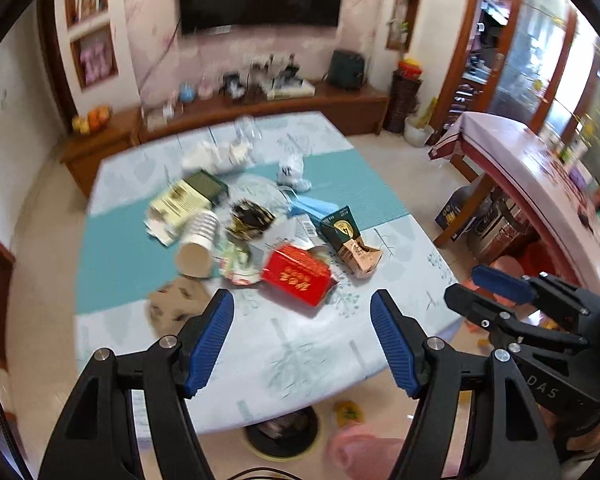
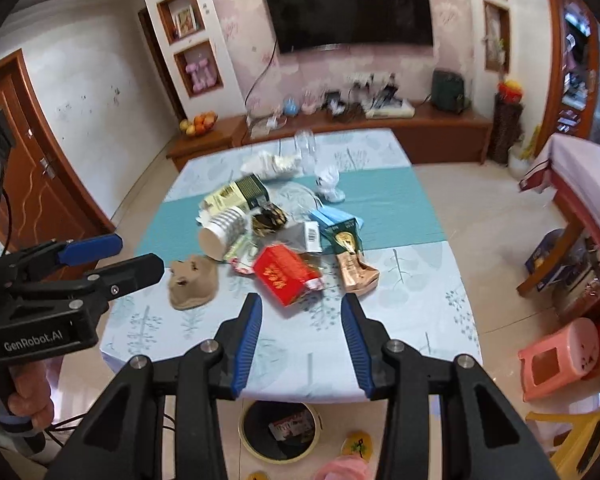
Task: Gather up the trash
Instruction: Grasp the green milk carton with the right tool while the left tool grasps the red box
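The table [image 2: 428, 280], under a blue-and-teal patterned cloth, stretches ahead of both tongs with the trash heaped at its middle. Below the right tongs [image 2: 302, 312], at the table's near edge, a round bin [image 2: 280, 432] stands on the floor with some red-printed packaging inside.

In the heap, a red box [image 2: 282, 276] lies just ahead of the right tongs' tips. A green-and-tan carton [image 2: 350, 256] lies to its right. A striped paper cup [image 2: 222, 230] lies on its side, mouth towards the tongs, ahead and to the left. A crumpled brown paper scrap [image 2: 192, 282] sits left of the tips.

The left tongs [image 1: 302, 312] hover over the near table edge, spread wide and empty. The right tongs are also apart, holding nothing, level with the left.
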`<action>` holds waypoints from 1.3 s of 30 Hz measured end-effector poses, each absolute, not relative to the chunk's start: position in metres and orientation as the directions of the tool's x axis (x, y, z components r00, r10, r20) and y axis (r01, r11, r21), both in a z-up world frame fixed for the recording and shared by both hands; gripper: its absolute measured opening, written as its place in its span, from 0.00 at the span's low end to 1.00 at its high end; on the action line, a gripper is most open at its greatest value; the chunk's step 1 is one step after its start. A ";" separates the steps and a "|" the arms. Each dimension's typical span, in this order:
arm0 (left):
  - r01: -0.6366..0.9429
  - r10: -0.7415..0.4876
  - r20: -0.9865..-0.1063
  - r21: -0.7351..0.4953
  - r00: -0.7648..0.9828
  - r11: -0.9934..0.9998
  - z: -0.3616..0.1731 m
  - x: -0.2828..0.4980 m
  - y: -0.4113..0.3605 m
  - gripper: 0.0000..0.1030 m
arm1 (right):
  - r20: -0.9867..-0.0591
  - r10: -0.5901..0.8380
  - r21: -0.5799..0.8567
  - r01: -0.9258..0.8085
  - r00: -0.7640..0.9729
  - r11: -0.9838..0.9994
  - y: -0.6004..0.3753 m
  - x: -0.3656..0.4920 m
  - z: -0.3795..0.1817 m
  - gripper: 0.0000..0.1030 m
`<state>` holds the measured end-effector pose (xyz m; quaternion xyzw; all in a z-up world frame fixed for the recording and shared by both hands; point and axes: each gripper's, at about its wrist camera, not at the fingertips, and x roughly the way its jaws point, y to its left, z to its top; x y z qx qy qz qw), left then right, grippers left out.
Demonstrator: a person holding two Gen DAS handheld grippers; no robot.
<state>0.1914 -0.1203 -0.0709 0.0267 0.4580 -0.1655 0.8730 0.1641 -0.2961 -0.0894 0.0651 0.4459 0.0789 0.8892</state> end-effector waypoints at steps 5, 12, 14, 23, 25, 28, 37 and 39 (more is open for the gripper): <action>0.211 -0.242 -0.877 -0.166 0.416 0.963 -0.133 0.252 -0.152 0.67 | -0.854 0.243 0.218 -0.109 0.460 0.970 -0.322 0.228 -0.142 0.40; 0.089 -0.186 -0.927 -0.166 0.327 0.982 -0.194 0.294 -0.169 0.67 | -0.886 0.285 0.225 -0.197 0.366 0.954 -0.321 0.293 -0.198 0.40; 0.072 -0.172 -0.934 -0.157 0.314 0.985 -0.203 0.302 -0.171 0.67 | -0.895 0.281 0.217 -0.211 0.346 0.953 -0.318 0.306 -0.210 0.40; -0.031 -0.149 -0.961 -0.161 0.233 0.987 -0.236 0.330 -0.166 0.66 | -0.924 0.274 0.206 -0.256 0.268 0.945 -0.316 0.327 -0.242 0.40; -0.052 -0.151 -0.964 -0.166 0.220 0.985 -0.242 0.334 -0.166 0.66 | -0.920 0.294 0.225 -0.265 0.259 0.938 -0.318 0.328 -0.243 0.40; -0.070 -0.157 -0.967 -0.174 0.201 0.982 -0.251 0.339 -0.166 0.66 | -0.917 0.305 0.234 -0.272 0.256 0.933 -0.322 0.327 -0.243 0.40; -0.094 -0.186 -0.969 -0.203 0.165 0.975 -0.265 0.336 -0.173 0.67 | -0.913 0.326 0.265 -0.252 0.245 0.931 -0.331 0.320 -0.243 0.39; -0.102 -0.193 -0.968 -0.211 0.160 0.972 -0.266 0.338 -0.173 0.67 | -0.914 0.326 0.267 -0.244 0.243 0.932 -0.333 0.318 -0.244 0.39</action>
